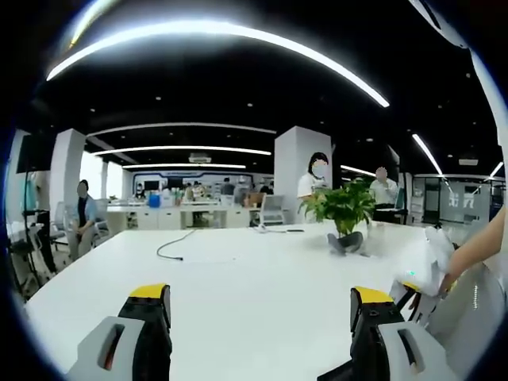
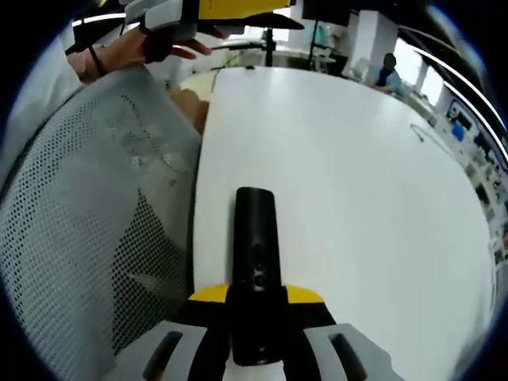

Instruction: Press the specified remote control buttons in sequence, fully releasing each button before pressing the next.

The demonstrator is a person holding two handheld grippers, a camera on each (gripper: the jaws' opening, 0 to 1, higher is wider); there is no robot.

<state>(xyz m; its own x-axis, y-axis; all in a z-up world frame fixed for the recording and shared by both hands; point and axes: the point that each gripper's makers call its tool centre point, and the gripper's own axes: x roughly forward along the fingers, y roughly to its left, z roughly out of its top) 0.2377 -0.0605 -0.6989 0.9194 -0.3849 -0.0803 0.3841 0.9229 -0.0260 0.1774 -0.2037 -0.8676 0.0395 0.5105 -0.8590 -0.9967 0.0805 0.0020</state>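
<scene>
A black remote control (image 2: pixel 255 238) sticks forward from between the jaws of my right gripper (image 2: pixel 256 295), which is shut on its near end. The remote's far end hangs over the edge of the white table (image 2: pixel 341 159). Small buttons show faintly on its top face. My left gripper (image 1: pixel 260 295) is open above the white table (image 1: pixel 238 270), its yellow-tipped jaws wide apart with nothing between them. The left gripper (image 2: pixel 214 12) also appears at the top of the right gripper view, held in a person's hand (image 2: pixel 135 44).
A grey mesh chair back (image 2: pixel 87 206) stands close on the left of the remote. On the table's far part are a potted plant (image 1: pixel 345 210) and a dark cable (image 1: pixel 176 246). An arm (image 1: pixel 476 250) comes in from the right. Several people stand or sit far behind.
</scene>
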